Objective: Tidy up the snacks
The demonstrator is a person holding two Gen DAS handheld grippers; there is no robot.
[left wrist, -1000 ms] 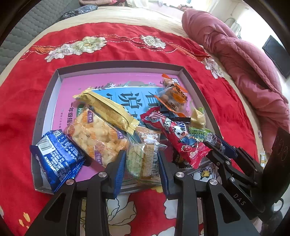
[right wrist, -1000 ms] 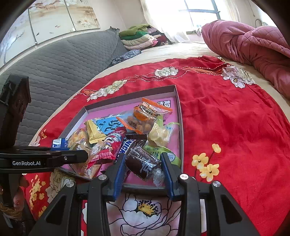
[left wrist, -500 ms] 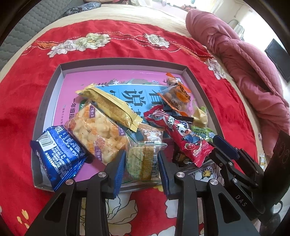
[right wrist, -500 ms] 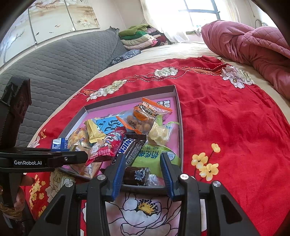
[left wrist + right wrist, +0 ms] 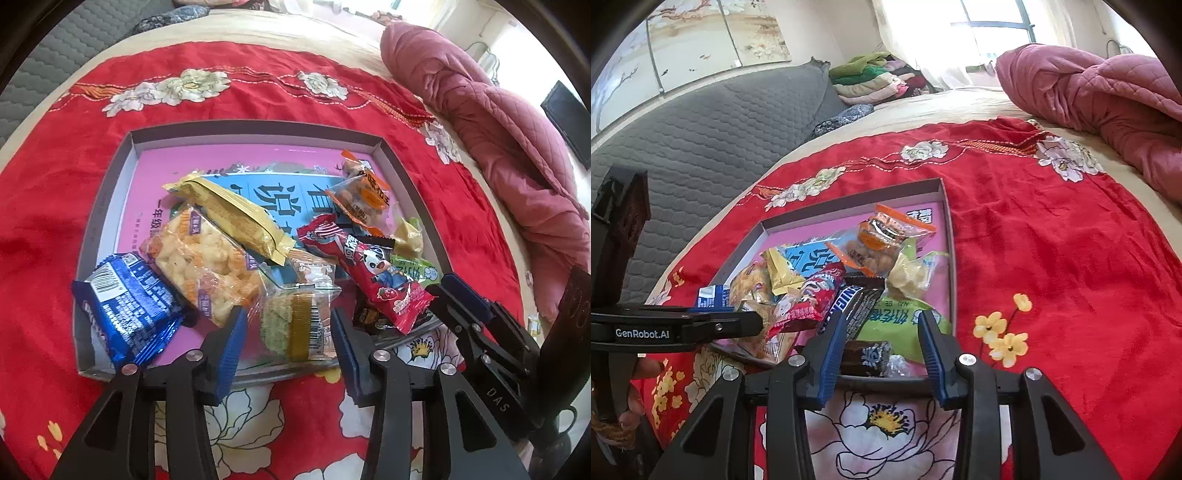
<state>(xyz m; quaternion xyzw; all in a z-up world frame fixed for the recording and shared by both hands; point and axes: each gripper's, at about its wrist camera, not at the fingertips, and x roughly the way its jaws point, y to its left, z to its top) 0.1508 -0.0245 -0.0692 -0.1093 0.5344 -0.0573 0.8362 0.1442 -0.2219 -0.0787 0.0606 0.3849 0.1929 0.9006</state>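
A grey-walled tray (image 5: 110,192) with a pink printed floor lies on the red floral cloth and holds several snack packets. My left gripper (image 5: 288,325) is open, its blue pads on either side of a clear packet with a green and brown cake (image 5: 299,325) lying at the tray's near edge. A blue packet (image 5: 129,306), a popcorn-like packet (image 5: 207,262), a yellow packet (image 5: 236,218) and a red bar (image 5: 365,269) lie around it. My right gripper (image 5: 882,328) is open over a small brown wrapped sweet (image 5: 866,356) lying inside the tray's near wall (image 5: 886,380), beside a green packet (image 5: 897,317).
The tray sits on a bed with a red flowered cloth (image 5: 1052,251). A pink quilt (image 5: 1108,92) is heaped at the far right. A grey padded headboard (image 5: 701,129) and folded clothes (image 5: 879,81) stand behind. The other gripper shows in each view, at the right (image 5: 480,332) and at the left (image 5: 676,328).
The brown sweet dropped from between my right gripper's pads into the tray's near edge. The left gripper's pads have spread slightly from the cake packet.
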